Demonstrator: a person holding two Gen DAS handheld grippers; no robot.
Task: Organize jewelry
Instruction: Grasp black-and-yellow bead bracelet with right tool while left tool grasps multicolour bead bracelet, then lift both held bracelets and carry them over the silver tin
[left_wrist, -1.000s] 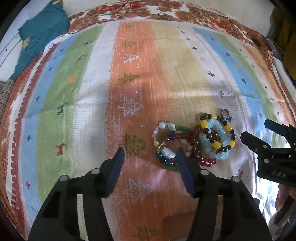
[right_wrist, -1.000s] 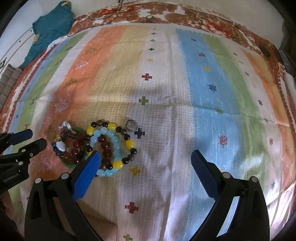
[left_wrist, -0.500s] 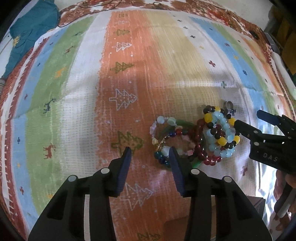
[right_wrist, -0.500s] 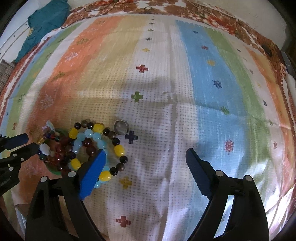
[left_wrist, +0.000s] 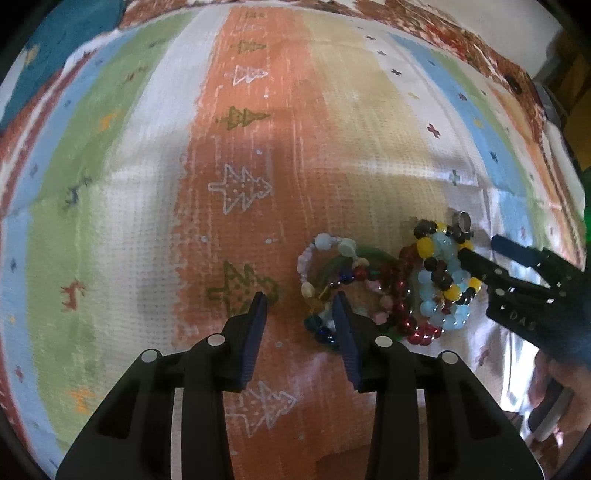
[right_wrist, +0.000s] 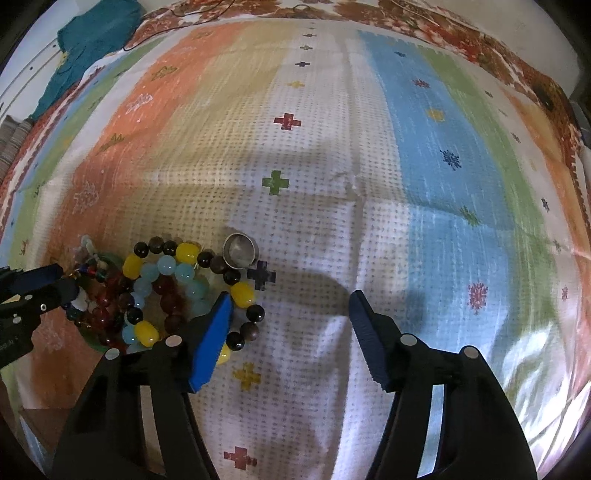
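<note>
Beaded bracelets (right_wrist: 166, 291) heaped on striped cloth (right_wrist: 332, 166); left gripper (left_wrist: 298, 310) and right gripper (right_wrist: 290, 310) fingers spread

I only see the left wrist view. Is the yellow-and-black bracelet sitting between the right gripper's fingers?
Observer: Barely. The right gripper is open; its left finger covers the bracelet's near edge, and only a few beads lie inside the gap.
Operator: What fills the rest of the gap?
Observer: Bare cloth.
Operator: And the ring?
Observer: The ring sits just ahead of that left finger, apparently touching the bracelet's dark beads.
</note>
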